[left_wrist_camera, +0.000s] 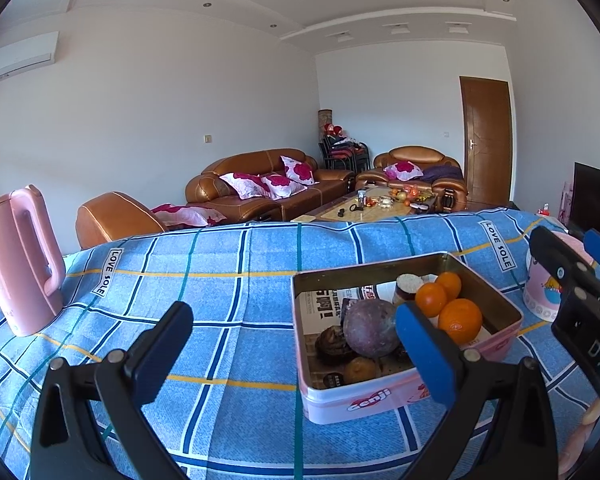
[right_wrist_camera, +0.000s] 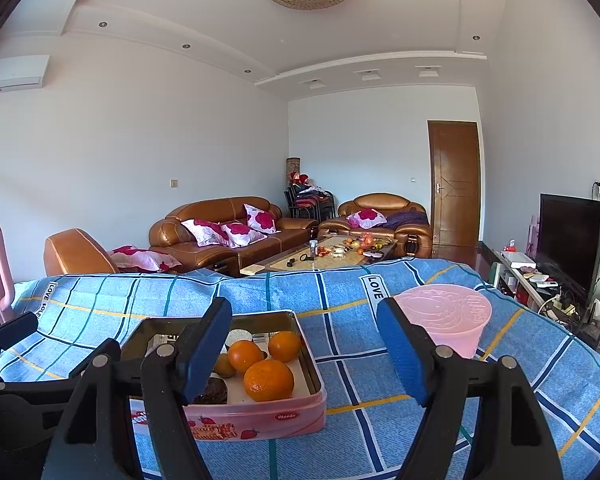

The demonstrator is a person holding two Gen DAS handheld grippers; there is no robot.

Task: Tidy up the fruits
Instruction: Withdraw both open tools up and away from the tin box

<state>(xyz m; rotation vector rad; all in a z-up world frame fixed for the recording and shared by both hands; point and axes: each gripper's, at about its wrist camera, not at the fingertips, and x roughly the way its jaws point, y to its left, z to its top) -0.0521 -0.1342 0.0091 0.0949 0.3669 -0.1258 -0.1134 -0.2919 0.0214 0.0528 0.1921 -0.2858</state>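
A pink rectangular tin (left_wrist_camera: 384, 398) (right_wrist_camera: 260, 420) stands on the blue checked tablecloth. It holds three oranges (left_wrist_camera: 460, 320) (right_wrist_camera: 269, 379), a large purple round fruit (left_wrist_camera: 370, 327), a small brown fruit (left_wrist_camera: 360, 369) and a dark wrinkled one (left_wrist_camera: 332, 344). My left gripper (left_wrist_camera: 296, 354) is open and empty, its right finger over the tin's near right side. My right gripper (right_wrist_camera: 306, 350) is open and empty, held above the tin's right edge; it also shows at the right of the left wrist view (left_wrist_camera: 572, 264).
A pink kettle (left_wrist_camera: 18, 264) stands at the table's left. A pink round tub with a lid (right_wrist_camera: 446, 318) sits right of the tin. The tablecloth (left_wrist_camera: 228, 280) covers the table. Sofas, a coffee table and a TV (right_wrist_camera: 570, 240) lie beyond.
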